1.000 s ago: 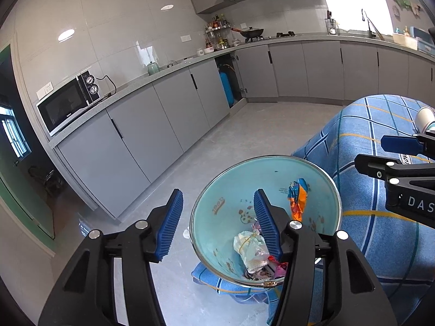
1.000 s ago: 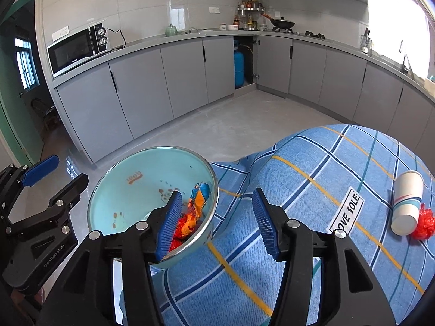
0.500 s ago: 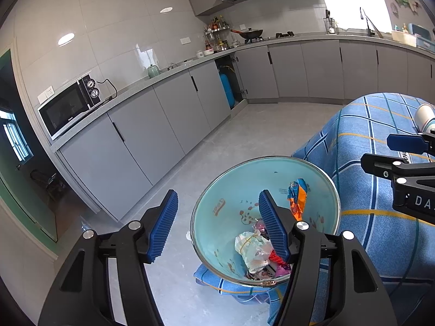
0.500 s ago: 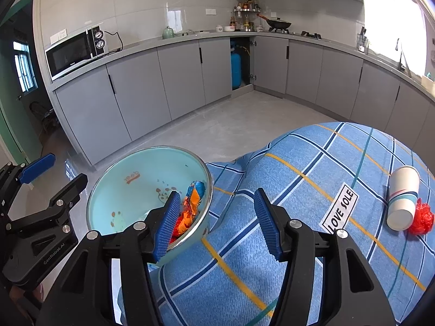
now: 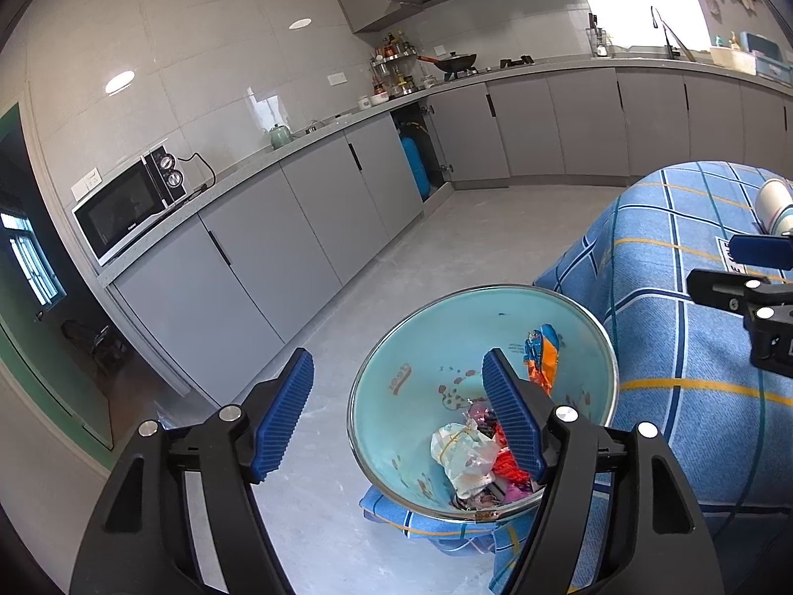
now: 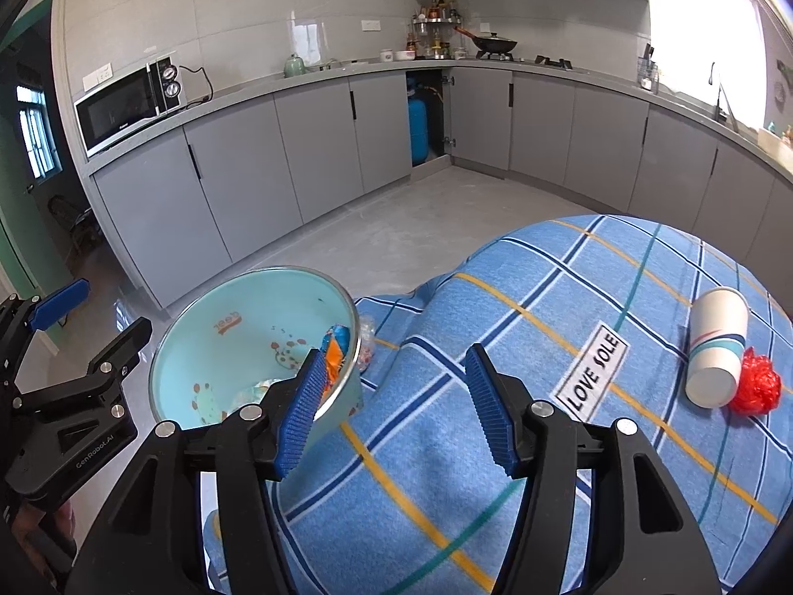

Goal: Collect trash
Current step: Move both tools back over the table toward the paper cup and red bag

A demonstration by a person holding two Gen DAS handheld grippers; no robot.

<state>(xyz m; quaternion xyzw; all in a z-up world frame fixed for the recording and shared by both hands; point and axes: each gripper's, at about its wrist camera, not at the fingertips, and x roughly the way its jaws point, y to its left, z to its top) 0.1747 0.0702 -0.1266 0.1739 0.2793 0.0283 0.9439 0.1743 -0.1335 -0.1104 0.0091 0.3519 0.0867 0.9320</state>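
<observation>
A light-blue bin (image 5: 421,377) stands beside the table; it also shows in the right wrist view (image 6: 238,332). It holds wrappers, an orange-blue packet (image 5: 542,357) and a crumpled white bag (image 5: 463,451). My left gripper (image 5: 396,416) is open and empty above the bin's near rim. My right gripper (image 6: 391,406) is open and empty over the blue checked tablecloth (image 6: 495,471). A paper cup (image 6: 716,352) lies on its side at the table's right, with a red crumpled scrap (image 6: 756,384) touching it. A small clear wrapper (image 6: 366,342) lies by the bin on the cloth.
Grey kitchen cabinets (image 6: 322,148) line the walls with a microwave (image 6: 129,104) on the counter. A blue gas cylinder (image 6: 419,129) stands in an open cabinet. Grey floor (image 5: 396,258) lies between the table and the cabinets.
Both grippers have drawn back and up a little from the bin, and the right view has turned towards the table, so the cup sits closer to centre. Both stay open.
</observation>
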